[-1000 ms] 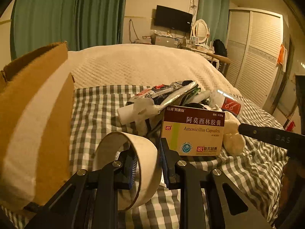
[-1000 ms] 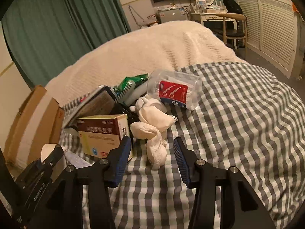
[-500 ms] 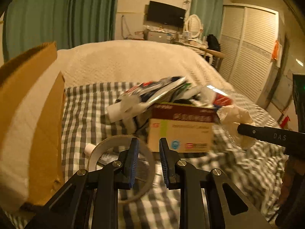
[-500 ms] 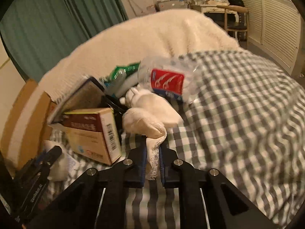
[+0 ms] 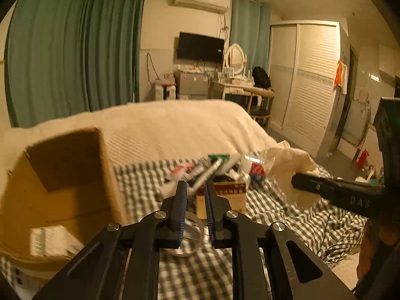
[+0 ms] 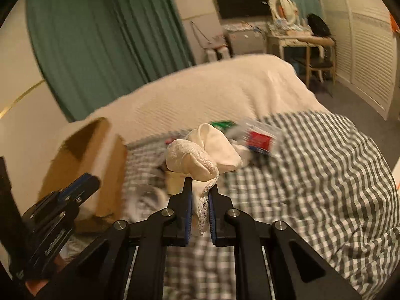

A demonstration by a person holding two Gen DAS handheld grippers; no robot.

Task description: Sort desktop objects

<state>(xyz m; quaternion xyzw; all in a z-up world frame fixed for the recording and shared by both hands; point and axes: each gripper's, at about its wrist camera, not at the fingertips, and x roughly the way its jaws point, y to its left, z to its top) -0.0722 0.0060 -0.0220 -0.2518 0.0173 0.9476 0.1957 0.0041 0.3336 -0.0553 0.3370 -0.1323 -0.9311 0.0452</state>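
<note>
The right gripper (image 6: pixel 200 208) had its jaws pinched tight on one white cloth (image 6: pixel 203 151); the cloth's thin lacy end hung down between the blue pads, and its fat bunched part stood up above the tips, so its long way ran up and down; it was lifted clear of the checked blanket (image 6: pixel 312 175). The left gripper (image 5: pixel 195 211) had its jaws close together with a small gap, and nothing was in the gap; below its tips lay one tape ring (image 5: pixel 193 243), flat on the blanket. Just past the tips stood one medicine box (image 5: pixel 231 196), with its long side going left to right; behind it was a blurry pile of small things. One open cardboard box (image 5: pixel 72 182) sat to the left.
</note>
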